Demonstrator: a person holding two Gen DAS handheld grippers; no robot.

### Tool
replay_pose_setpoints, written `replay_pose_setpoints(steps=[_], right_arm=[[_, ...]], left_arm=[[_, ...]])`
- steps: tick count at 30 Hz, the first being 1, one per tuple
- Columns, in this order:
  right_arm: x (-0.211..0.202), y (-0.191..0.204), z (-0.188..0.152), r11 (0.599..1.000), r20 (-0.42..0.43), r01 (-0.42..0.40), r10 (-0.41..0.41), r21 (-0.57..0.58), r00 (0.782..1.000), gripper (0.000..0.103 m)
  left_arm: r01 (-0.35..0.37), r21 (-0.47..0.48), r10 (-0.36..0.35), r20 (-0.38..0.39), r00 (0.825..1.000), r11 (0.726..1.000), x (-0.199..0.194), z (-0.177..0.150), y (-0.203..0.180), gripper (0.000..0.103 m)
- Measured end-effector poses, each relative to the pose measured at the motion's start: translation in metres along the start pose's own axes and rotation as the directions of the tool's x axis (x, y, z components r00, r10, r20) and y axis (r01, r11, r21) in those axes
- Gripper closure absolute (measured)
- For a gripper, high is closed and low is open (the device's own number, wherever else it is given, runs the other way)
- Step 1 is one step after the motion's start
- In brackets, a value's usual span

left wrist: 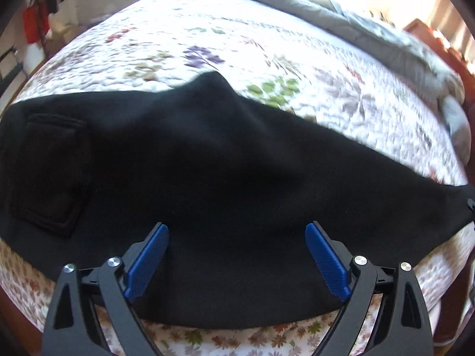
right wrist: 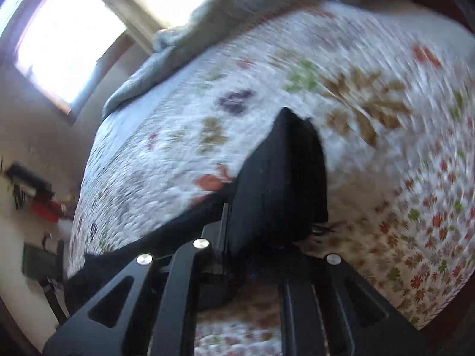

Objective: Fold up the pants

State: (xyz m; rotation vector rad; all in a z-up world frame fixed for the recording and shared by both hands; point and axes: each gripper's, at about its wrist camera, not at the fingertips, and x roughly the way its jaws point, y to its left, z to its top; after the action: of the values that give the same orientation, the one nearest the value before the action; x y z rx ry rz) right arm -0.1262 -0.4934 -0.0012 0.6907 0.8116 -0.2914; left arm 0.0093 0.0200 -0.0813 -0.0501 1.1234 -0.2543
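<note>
Two grippers are in your hands, and both are over a bed covered by a white flowered quilt (left wrist: 267, 47). The black pants (left wrist: 207, 160) lie across the near part of that quilt, running from the left edge of your left camera's view to the right edge, with a peak of cloth rising toward the middle of the bed. A square patch pocket (left wrist: 49, 172) shows on the left part of the cloth.

Your left gripper (left wrist: 237, 234) points steeply down at the pants. Its blue pads (left wrist: 147, 264) stand spread wide, one on each side of the near hem, and nothing is pinched between them; the cloth lies under and between them, but whether the tips touch it you cannot tell.

Your right gripper (right wrist: 261, 252) has its fingers pressed nearly together, and a thick fold of the black pants (right wrist: 282, 184) stands up right in front of them, lifted off the quilt. The pads themselves are hidden behind the cloth, yet the fabric hangs from them, so you are pinching the pants there. This view is blurred.

Beyond the quilt a grey blanket (left wrist: 341, 20) is bunched along the far edge of the bed, and a bright window (right wrist: 68, 38) lights the room from the wall behind it.
</note>
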Motion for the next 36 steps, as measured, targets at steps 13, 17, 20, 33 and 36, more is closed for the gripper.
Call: replay_pose_setpoints(steps=[13,17,20,33,36], right_arm=[[0.061,0.258,-0.094,0.837,-0.198,-0.230,0.149,-0.496,0.969,0.093],[0.094,0.300,-0.127,0.785,-0.278,-0.274,0.135,-0.556,0.951,0.094],[0.103,0.319,-0.149,0.755,-0.314,-0.268,0.087,-0.598,0.946,0.094],[0.119,0.306,-0.192,0.729,-0.607,-0.548,0.230,-0.410,0.761,0.038],[0.100,0.288,-0.178,0.748,-0.574,-0.521,0.231,-0.412,0.785,0.038]], left_arm=[[-0.022,-0.120,0.029,0.060,0.998,0.993,-0.038,-0.003,0.055,0.009],[-0.022,-0.159,0.032,0.060,0.998,0.987,-0.039,-0.004,0.071,0.009],[-0.012,-0.176,0.023,0.060,0.998,0.984,-0.040,-0.005,0.076,0.009],[0.106,-0.156,-0.105,0.015,0.994,0.982,-0.027,0.001,0.051,0.009],[0.139,-0.140,-0.141,-0.009,0.990,0.980,-0.024,0.001,0.035,0.009]])
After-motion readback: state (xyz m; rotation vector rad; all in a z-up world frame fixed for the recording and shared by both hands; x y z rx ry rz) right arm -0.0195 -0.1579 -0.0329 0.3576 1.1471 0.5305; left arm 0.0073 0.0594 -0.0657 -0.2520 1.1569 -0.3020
